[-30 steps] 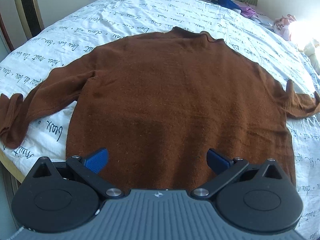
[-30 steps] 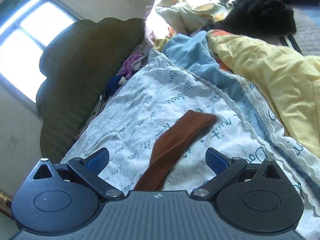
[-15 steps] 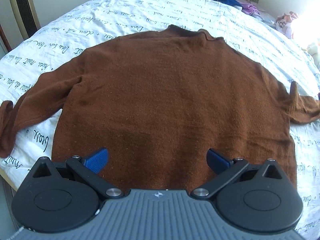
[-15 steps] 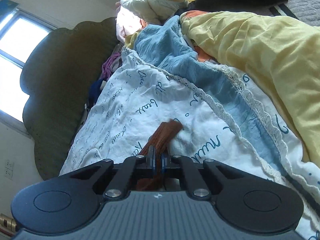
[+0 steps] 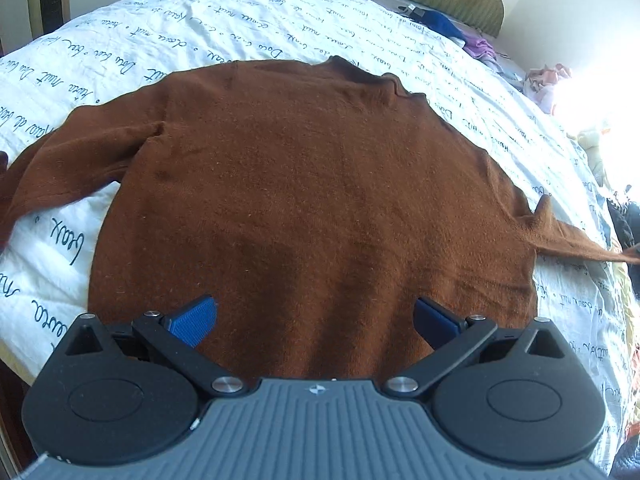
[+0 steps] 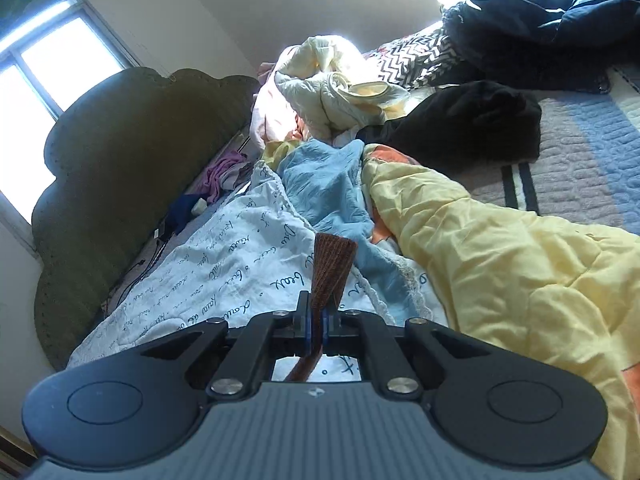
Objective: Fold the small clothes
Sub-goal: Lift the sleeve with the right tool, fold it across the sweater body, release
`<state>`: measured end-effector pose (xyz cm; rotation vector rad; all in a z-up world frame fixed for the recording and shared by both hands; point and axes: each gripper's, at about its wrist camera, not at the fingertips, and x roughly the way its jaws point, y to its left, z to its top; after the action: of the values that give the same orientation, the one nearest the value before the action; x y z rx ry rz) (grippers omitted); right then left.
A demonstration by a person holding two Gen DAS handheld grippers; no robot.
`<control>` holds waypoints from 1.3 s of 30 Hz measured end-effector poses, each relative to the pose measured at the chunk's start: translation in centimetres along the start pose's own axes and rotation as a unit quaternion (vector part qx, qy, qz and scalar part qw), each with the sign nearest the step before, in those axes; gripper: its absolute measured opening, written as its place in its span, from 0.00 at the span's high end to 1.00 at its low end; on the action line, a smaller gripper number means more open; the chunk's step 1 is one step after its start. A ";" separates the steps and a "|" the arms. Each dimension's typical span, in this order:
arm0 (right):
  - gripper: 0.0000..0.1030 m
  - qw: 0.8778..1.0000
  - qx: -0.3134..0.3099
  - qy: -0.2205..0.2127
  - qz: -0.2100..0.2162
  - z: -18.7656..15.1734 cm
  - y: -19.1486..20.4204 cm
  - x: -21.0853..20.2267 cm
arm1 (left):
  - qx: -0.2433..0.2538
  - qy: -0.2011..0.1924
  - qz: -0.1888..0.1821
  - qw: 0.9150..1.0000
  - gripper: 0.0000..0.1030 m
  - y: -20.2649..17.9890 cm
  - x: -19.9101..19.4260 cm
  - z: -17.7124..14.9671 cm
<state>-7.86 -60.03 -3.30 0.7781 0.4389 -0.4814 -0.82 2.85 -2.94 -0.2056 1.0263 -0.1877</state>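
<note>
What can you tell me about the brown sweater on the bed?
The brown sweater looks like a fuzzy knit. It lies flat on the white bedspread with writing, collar at the far side, hem nearest the open left gripper above it. Its sleeves spread out sideways. The right gripper is shut on one sleeve's ribbed cuff, lifting it.

The only writing I can see is on the white bed cover (image 5: 280, 20), which is printed all over with dark blue handwriting in a cursive style. From my left tongs' camera, most of these lines are too small and curved to read; near the left edge one bigger word (image 5: 66, 238) looks like "beax", but I am not sure. From my right tongs' camera, the same cover (image 6: 224, 264) shows this word again (image 6: 286, 280), also like "beax". On my tongs I find no readable letters, only a small emblem (image 5: 316, 390).
</note>
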 end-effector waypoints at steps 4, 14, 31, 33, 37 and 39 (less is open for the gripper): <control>0.96 0.999 0.026 0.026 -0.033 -3.3 -2.9 -0.4 | -0.012 0.012 -0.007 1.000 0.00 0.8 0.0 -0.3; 0.96 0.998 0.040 -0.019 0.036 -4.6 0.6 -4.2 | -0.002 -0.007 -0.003 1.000 0.00 2.4 -2.0 -0.7; 0.96 0.949 -0.060 0.065 0.303 -15.5 28.2 -1.5 | -0.060 -0.047 0.027 0.997 0.00 8.9 -6.8 -2.1; 0.96 0.941 -0.068 0.086 0.320 -18.4 30.8 -0.9 | -0.065 -0.053 0.027 0.996 0.00 9.4 -7.3 -2.2; 0.96 0.925 -0.075 0.143 0.344 -24.9 35.0 0.9 | -0.071 -0.057 0.031 0.995 0.00 10.5 -8.0 -2.5; 0.96 0.917 -0.075 0.171 0.353 -27.7 36.5 1.7 | -0.075 -0.058 0.033 0.995 0.00 11.0 -8.2 -2.6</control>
<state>8.53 -17.29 -1.55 0.8142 0.4751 0.3684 -6.59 15.29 -0.29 -0.3140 0.9296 -0.0374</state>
